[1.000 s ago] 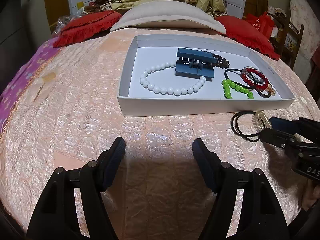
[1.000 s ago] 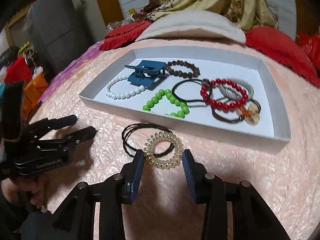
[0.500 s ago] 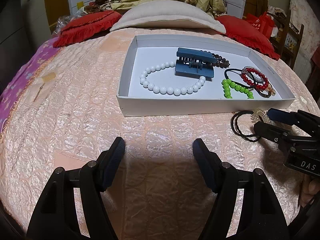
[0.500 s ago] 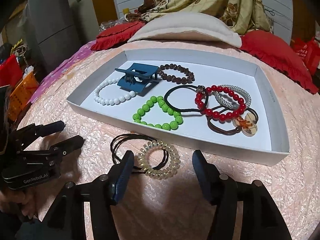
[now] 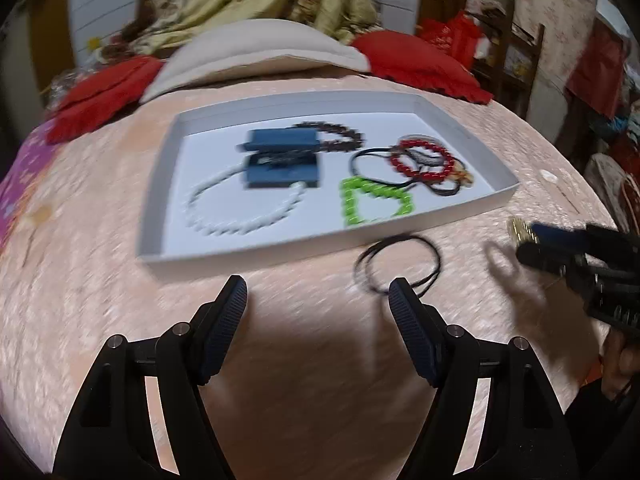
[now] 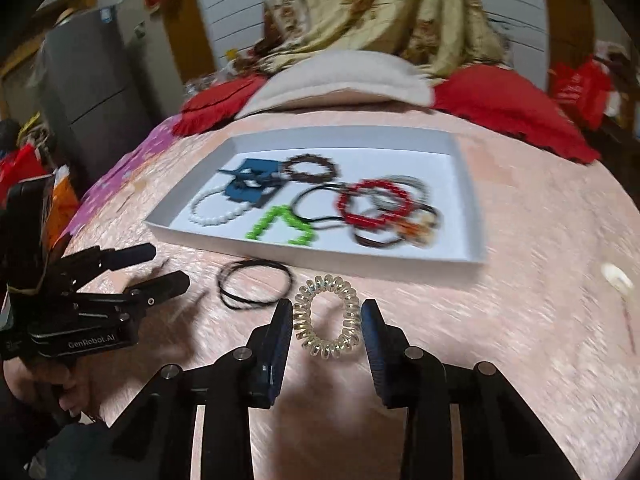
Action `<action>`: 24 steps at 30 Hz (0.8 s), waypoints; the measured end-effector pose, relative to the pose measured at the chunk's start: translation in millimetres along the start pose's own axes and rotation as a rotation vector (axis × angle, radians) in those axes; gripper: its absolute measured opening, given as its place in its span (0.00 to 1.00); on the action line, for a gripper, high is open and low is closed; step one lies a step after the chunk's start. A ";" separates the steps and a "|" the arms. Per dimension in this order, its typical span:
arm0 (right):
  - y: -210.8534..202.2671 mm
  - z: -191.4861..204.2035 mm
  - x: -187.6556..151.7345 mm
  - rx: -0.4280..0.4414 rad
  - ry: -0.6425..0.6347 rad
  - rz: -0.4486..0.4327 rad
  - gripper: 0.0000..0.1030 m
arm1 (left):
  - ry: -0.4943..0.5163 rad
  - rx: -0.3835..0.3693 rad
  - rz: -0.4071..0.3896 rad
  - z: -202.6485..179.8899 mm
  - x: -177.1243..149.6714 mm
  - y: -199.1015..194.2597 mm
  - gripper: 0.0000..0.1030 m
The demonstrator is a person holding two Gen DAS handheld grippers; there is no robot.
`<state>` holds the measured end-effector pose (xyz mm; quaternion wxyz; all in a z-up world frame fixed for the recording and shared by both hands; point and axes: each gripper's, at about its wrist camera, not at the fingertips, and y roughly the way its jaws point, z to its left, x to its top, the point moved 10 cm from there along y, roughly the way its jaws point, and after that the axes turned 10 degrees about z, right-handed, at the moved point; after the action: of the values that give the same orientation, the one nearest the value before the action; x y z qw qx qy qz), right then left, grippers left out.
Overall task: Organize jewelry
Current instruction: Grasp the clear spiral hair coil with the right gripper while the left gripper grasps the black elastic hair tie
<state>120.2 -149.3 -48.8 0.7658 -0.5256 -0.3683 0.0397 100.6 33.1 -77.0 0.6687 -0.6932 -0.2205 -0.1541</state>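
A clear gold coil hair tie sits between the pads of my right gripper. Its jaws are closing on it, and it hangs off the bedspread. In the left wrist view the coil shows at that gripper's tips, above its shadow. A thin black hair tie lies loose on the pink bedspread before the white tray. My left gripper stands open and empty beside it. In the tray lie a white bead bracelet, a blue claw clip, a green bracelet and a red one.
A cream pillow and red cushions lie beyond the tray at the head of the bed. A person's hand holds the left gripper. Furniture stands off the bed's right side.
The right gripper opened wider, then closed on the coil and carried it up and right, off the black hair tie. The left gripper moved right, closer to the black tie.
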 end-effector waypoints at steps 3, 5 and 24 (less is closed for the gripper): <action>0.6 -7.1 -14.5 -0.008 0.016 0.041 0.33 | 0.004 -0.040 0.033 -14.1 13.8 11.8 0.71; 1.2 -4.5 -18.6 -0.028 -0.016 0.048 0.33 | 0.028 -0.045 0.067 -23.4 16.3 23.5 0.71; 13.2 0.3 -25.5 -0.040 -0.029 0.087 0.33 | 0.050 -0.053 0.016 -15.2 -12.1 7.5 0.02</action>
<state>105.7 -154.7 -73.1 0.7473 -0.5556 -0.3571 0.0732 95.3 16.7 -88.7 0.6564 -0.7084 -0.1941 -0.1720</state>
